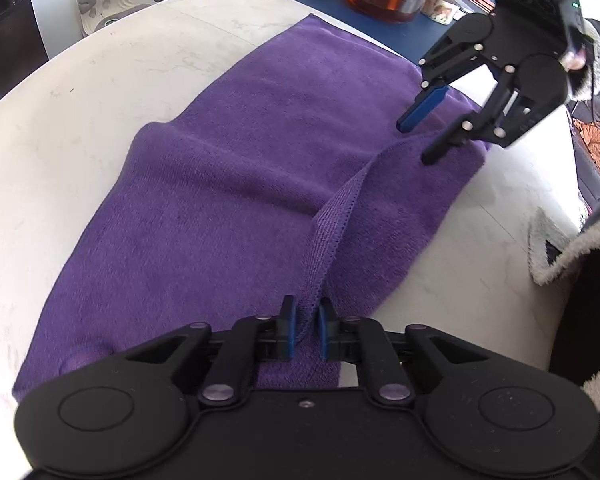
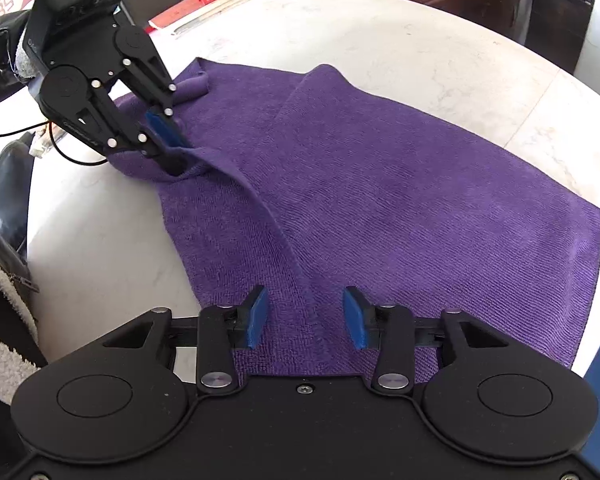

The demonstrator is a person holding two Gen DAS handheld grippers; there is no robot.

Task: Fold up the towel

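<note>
One towel (image 1: 228, 184) is lying on the table (image 1: 100, 92), soft and limp. Left gripper (image 1: 305, 330) is pinching its hem; right gripper (image 2: 305, 322) is gaping over it. Best hold: hem corners.

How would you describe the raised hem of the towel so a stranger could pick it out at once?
Start at the round white table, where a purple towel lies spread. Along its near side, one stitched hem rises off the cloth as a taut ridge between the left gripper, shut on it, and the open right gripper. Everything around it lies flat.
</note>
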